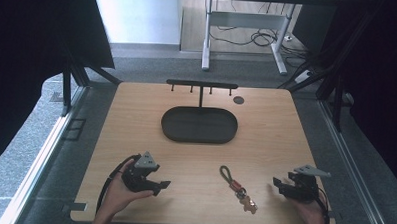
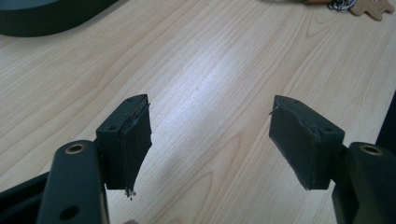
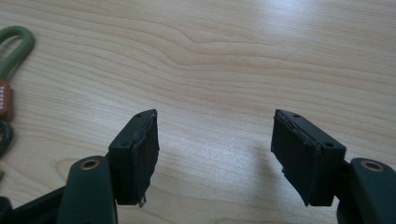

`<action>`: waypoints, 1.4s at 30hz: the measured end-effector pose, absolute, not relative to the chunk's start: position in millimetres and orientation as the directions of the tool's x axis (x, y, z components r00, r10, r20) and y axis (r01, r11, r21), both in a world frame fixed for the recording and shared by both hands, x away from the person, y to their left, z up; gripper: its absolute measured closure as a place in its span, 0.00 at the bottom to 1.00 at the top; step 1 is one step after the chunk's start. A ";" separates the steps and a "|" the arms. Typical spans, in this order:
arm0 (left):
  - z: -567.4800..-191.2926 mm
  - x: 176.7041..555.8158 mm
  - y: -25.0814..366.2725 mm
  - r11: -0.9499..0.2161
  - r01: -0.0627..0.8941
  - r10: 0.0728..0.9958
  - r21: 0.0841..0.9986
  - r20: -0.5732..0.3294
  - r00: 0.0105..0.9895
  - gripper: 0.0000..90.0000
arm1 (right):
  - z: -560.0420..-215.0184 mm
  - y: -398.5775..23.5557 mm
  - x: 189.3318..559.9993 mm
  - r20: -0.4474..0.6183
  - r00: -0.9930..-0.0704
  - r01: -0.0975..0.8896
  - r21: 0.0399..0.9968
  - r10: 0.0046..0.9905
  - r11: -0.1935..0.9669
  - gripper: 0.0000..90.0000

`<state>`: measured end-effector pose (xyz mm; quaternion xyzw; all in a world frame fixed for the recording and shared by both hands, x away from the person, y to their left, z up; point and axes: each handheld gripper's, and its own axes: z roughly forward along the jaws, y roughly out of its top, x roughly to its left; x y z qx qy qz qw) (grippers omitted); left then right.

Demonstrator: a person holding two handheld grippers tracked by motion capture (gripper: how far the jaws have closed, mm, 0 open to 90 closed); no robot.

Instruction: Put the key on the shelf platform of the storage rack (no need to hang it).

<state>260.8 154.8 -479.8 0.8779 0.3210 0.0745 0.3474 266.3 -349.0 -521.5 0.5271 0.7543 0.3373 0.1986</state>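
A keychain [image 1: 239,188] with a green cord loop, a brown band and a tan charm lies on the wooden table [image 1: 136,120] near the front, between my two hands. My left gripper [image 1: 160,185] rests at the front left, open, nothing between its pads [image 2: 135,144]. At the front right sits my right gripper [image 1: 278,186], jaws wide apart and empty, pointing toward the keychain. The green loop [image 3: 14,46] and brown band show at the left edge of the right gripper view. The charm [image 2: 371,7] peeks in at the top right of the left gripper view.
A dark oval tray [image 1: 199,125] lies mid-table, with a black T-shaped hook stand [image 1: 201,85] rising behind it. A small dark disc [image 1: 238,100] sits at the back right. Beyond the table stands a white desk frame with cables.
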 end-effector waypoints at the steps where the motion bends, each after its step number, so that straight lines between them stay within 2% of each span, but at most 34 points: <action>1: -479.7 260.4 154.7 -0.554 0.513 0.618 0.656 -0.089 0.781 0.34 | -520.7 -348.8 265.9 0.059 -0.366 0.662 0.718 0.929 0.215 0.38; 9: -476.9 258.3 154.7 -0.558 0.499 0.607 0.663 -0.084 0.791 0.33 | -521.6 -338.5 266.7 0.065 -0.394 0.689 0.681 0.917 0.248 0.38; 14: -475.6 257.8 155.3 -0.557 0.497 0.606 0.665 -0.085 0.791 0.33 | -508.1 -332.5 266.4 0.026 -0.416 0.697 0.652 0.909 0.300 0.38; 23: -469.7 254.7 155.7 -0.554 0.488 0.606 0.674 -0.076 0.792 0.33 | -489.8 -330.0 264.5 0.030 -0.445 0.701 0.633 0.895 0.327 0.41; 42: -475.6 255.8 150.5 -0.567 0.495 0.596 0.658 -0.086 0.798 0.33 | -463.1 -292.2 277.1 0.021 -0.581 0.673 0.574 0.814 0.466 0.47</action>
